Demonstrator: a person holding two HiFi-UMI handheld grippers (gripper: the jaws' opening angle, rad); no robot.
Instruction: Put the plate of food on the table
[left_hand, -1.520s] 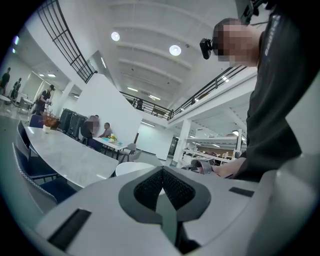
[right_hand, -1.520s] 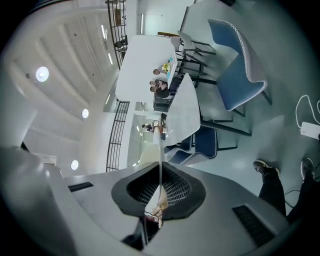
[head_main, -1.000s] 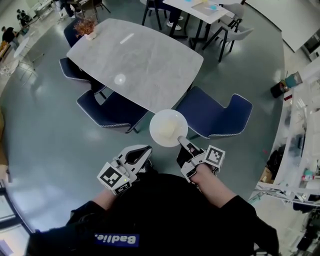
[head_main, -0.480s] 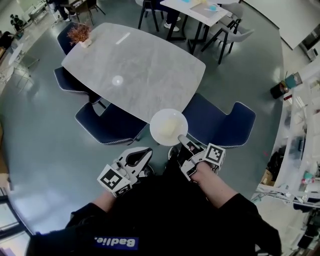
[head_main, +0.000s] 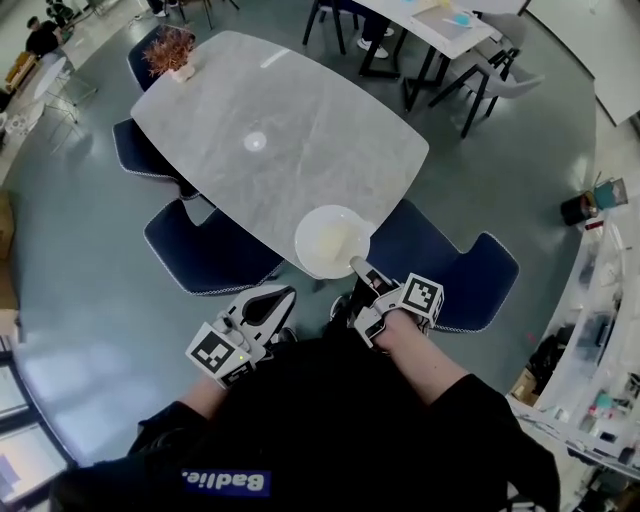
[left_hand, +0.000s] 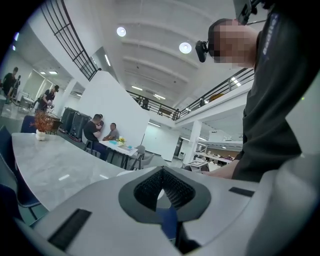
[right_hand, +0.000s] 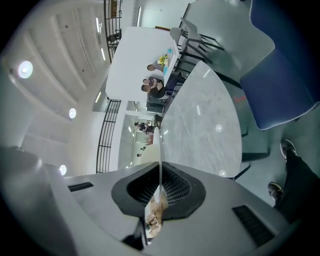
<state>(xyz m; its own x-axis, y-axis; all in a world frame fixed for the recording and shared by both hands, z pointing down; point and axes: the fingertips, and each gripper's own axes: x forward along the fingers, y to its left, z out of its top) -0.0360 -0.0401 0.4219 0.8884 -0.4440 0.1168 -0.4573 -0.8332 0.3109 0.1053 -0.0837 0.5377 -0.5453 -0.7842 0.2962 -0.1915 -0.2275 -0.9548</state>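
Left gripper (head_main: 272, 300): jaws are pressed together on nothing; it is held low, at 7 o'clock of the plate.
Plate of food (head_main: 330, 240): it is carried by its rim, and is seen over the near edge of the table (head_main: 250, 90), at the table's 5 o'clock.
Right gripper (head_main: 358, 268): it is pinched on the plate's rim at 5 o'clock.
Done: the plate is judged lifted and at the table.
Left: it is yet to be lowered onto the tabletop and released.

Grey marble table (head_main: 290, 150) w/ small potted plant (head_main: 172, 50) at far-left corner.
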